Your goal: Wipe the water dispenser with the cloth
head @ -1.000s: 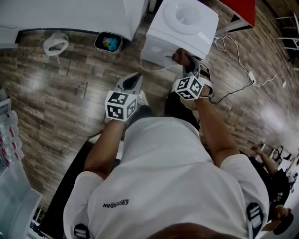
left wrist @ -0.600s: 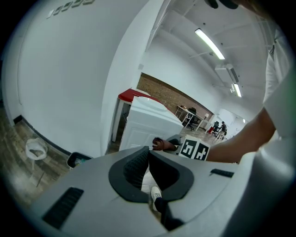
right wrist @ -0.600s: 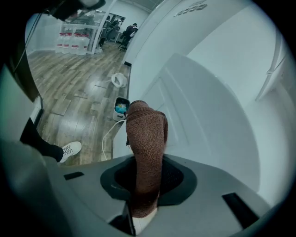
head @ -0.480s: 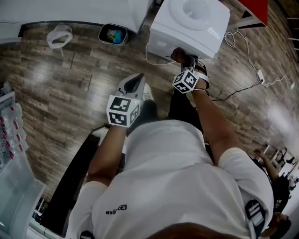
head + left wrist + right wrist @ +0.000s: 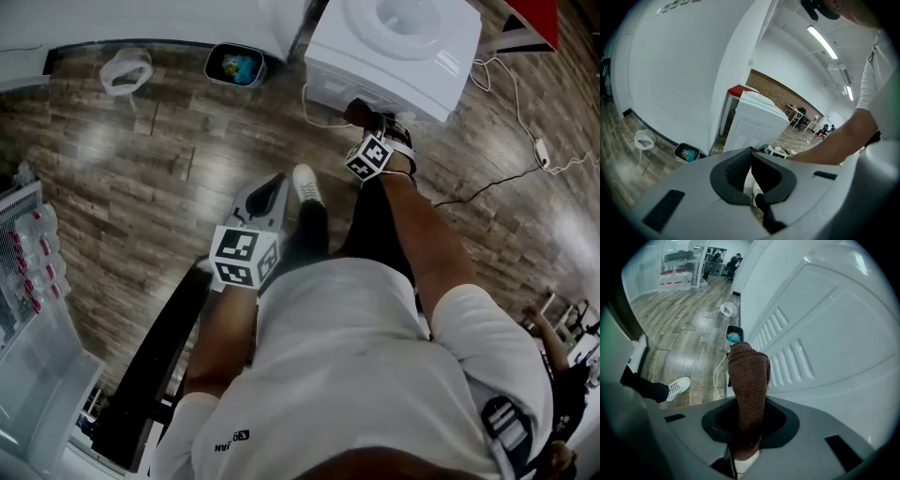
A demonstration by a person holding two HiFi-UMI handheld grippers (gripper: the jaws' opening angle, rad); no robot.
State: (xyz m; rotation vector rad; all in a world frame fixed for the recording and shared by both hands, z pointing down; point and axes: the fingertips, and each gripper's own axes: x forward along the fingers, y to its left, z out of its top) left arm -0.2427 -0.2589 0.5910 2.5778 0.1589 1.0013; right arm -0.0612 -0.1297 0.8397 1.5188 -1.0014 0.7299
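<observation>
**Desk:** What do the jaws have?

**Operator:** My right gripper (image 5: 745,408) is clamped on the cloth (image 5: 749,376), and the pads pinch its lower part. My left gripper (image 5: 751,157) is closed, with its tips pressed together and nothing between them.

**Desk:** Which way does the cloth run?

**Operator:** Its long axis follows the jaws. It sticks straight out past the tips as a thick folded strip and ends in a rounded top. It's brown, nubbly terry, with a pale bit showing at the bottom of the grip.

**Desk:** And where is it against the water dispenser (image 5: 820,343)?

**Operator:** Just beside the dispenser's white side panel, low down near the floor. That panel is smooth, with a raised frame and rows of slanted vent slots. I can't tell whether the cloth actually touches it. In the head view the dispenser is a white box with a round recess on top.

**Desk:** Anything around it?

**Operator:** A white cable (image 5: 323,120) loops beside the dispenser on the wood-plank floor (image 5: 141,178). A small dark bin (image 5: 234,66) with something blue inside stands by the wall. My left gripper hangs well apart, near the white shoe (image 5: 306,183).
</observation>
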